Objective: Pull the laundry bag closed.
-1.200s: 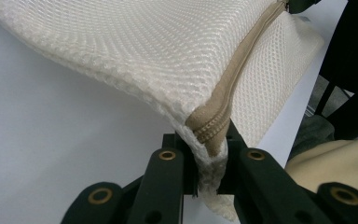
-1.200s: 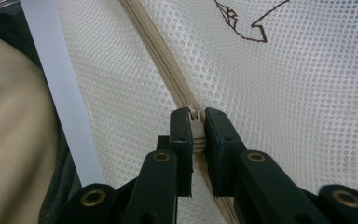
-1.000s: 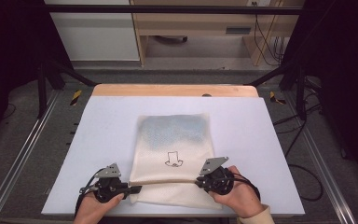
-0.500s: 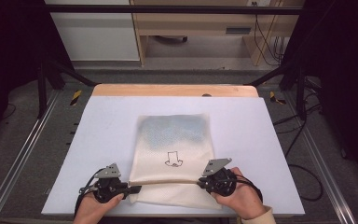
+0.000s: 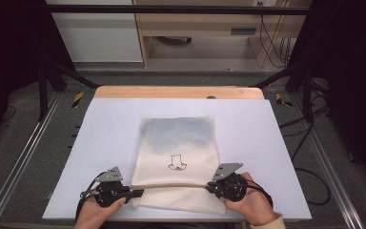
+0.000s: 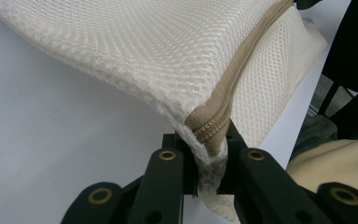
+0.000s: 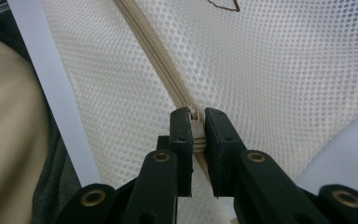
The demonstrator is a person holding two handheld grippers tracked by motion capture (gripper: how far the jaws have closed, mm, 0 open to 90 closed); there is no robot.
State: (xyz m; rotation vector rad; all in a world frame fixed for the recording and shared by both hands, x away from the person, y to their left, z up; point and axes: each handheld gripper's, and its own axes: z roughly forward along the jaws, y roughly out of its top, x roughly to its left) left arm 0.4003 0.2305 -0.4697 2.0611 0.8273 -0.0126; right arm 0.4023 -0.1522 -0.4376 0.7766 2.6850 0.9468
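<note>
The mesh bag [image 5: 178, 157] lies flat at the near middle of the desk [image 5: 100, 138], its beige zipper [image 5: 171, 185] running across the near end. The left gripper [image 6: 208, 156] is clamped on the zipper's end corner, holding the fabric. The right gripper [image 7: 196, 133] is pinched on the zipper pull at the opposite end. Over the last second little has changed: the right hand has edged slightly, the bag has not shifted, and the zipper looks unmoved, so the pull along the zipper seems only about to begin.
</note>
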